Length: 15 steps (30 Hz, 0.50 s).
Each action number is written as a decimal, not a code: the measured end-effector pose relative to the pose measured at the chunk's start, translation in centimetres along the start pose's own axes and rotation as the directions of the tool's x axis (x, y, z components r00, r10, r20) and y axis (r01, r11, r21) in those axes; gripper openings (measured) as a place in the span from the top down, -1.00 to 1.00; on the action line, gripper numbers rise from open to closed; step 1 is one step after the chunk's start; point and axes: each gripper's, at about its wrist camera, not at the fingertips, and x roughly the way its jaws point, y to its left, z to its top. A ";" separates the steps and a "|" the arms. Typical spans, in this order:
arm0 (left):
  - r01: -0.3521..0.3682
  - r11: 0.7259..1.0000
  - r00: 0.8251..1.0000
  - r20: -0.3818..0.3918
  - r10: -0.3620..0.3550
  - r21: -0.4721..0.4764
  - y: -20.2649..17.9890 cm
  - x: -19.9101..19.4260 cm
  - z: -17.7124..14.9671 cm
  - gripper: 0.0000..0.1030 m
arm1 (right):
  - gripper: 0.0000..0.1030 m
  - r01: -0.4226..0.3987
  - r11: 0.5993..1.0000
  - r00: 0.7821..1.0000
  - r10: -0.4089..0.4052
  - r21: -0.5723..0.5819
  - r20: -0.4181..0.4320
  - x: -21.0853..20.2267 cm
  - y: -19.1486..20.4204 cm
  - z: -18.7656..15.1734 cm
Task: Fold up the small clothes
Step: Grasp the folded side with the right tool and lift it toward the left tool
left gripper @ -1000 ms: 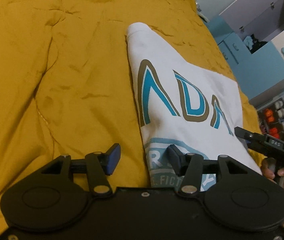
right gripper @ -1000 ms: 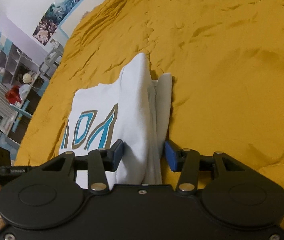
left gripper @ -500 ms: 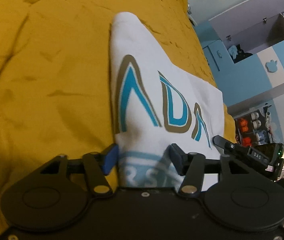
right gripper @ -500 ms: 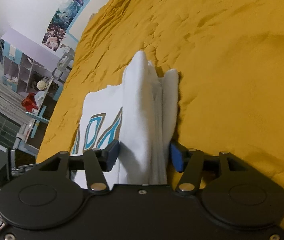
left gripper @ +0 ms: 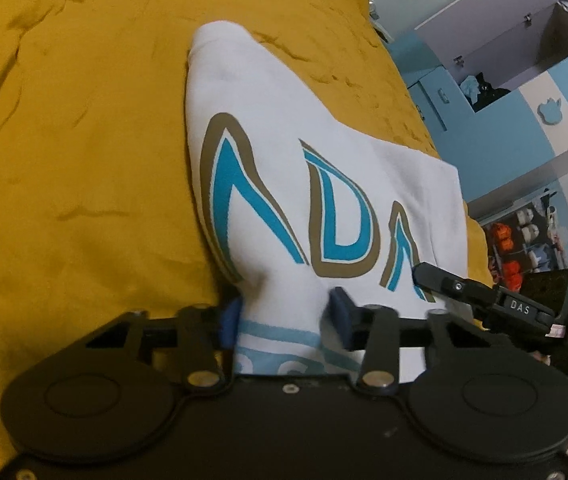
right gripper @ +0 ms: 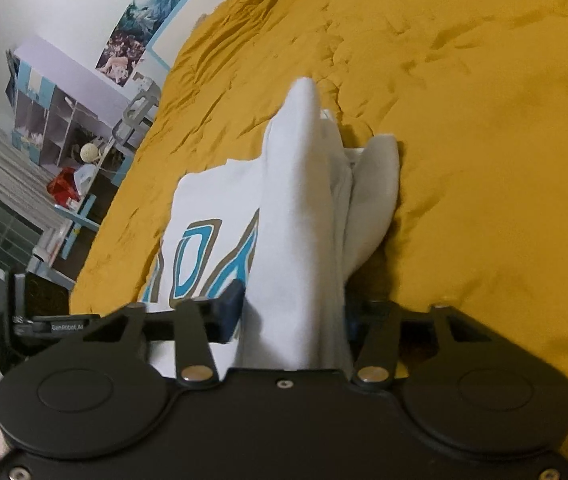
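A white T-shirt (left gripper: 308, 168) with blue and brown letters lies partly folded on a mustard-yellow bed cover (left gripper: 76, 152). My left gripper (left gripper: 284, 312) is shut on the shirt's near edge, with cloth bunched between its blue pads. My right gripper (right gripper: 292, 312) is shut on the shirt's (right gripper: 300, 216) other near corner, a thick fold of several layers. The right gripper also shows in the left wrist view (left gripper: 496, 304), and the left one in the right wrist view (right gripper: 44, 324). The shirt rises from the bed towards both grippers.
Wrinkled yellow bed cover (right gripper: 464, 100) spreads around the shirt. A blue and white cabinet (left gripper: 516, 92) stands past the bed on one side. Open shelves (right gripper: 56, 120) and wall posters (right gripper: 144, 20) stand on the other.
Both grippers have closed on the shirt's near edge. The left one moved right onto the cloth first. The gripped edge now lifts off the bed.
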 end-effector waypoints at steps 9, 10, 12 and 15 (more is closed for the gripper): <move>-0.046 0.998 0.999 0.028 0.045 0.031 -1.4 -0.6 -0.4 0.44 | 0.40 0.019 0.999 1.000 -0.018 -0.047 0.015 0.0 0.9 0.5; -0.048 0.998 0.998 0.031 0.047 0.033 -1.5 -0.7 -0.4 0.44 | 0.40 0.021 0.999 1.000 -0.021 -0.050 0.016 -0.1 1.0 0.6; -0.052 0.998 0.998 0.035 0.051 0.033 -1.7 -0.9 -0.5 0.47 | 0.42 0.025 0.998 0.999 -0.024 -0.053 0.023 -0.2 1.3 0.5; -0.055 0.998 0.998 0.043 0.054 0.035 -1.8 -1.2 -0.6 0.50 | 0.44 0.024 0.998 0.999 -0.023 -0.054 0.032 -0.4 1.5 0.6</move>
